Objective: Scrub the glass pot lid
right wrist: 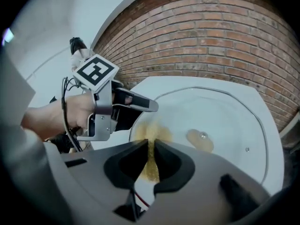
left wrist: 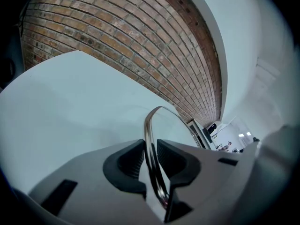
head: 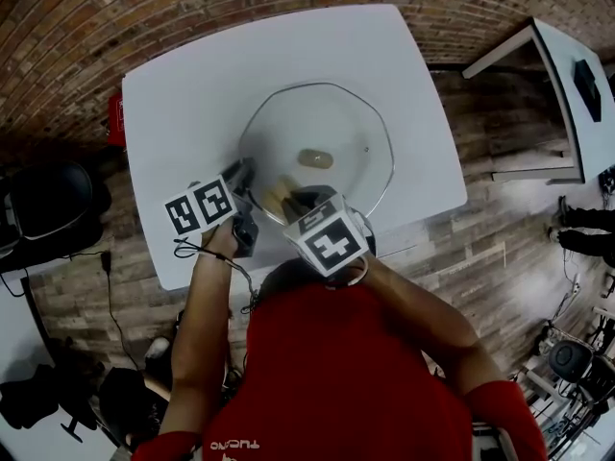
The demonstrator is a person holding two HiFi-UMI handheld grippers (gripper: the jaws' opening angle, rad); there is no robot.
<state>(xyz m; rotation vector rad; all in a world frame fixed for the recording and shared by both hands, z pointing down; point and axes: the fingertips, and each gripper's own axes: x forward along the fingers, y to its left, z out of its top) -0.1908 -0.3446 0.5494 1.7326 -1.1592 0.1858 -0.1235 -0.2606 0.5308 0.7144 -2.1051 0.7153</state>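
On the white table [head: 192,94] rests the glass pot lid [head: 336,123], brick floor [head: 192,8] around. Left gripper [left wrist: 150,158] clamps its rim; right gripper [right wrist: 149,156], partly blocking it from above, pinches what seems a yellow scourer [right wrist: 151,134].

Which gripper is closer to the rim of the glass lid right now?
Left. The left gripper is clamped on the rim of the glass lid at its near-left side. The right gripper holds a yellow scrubber over the glass, inside the rim.
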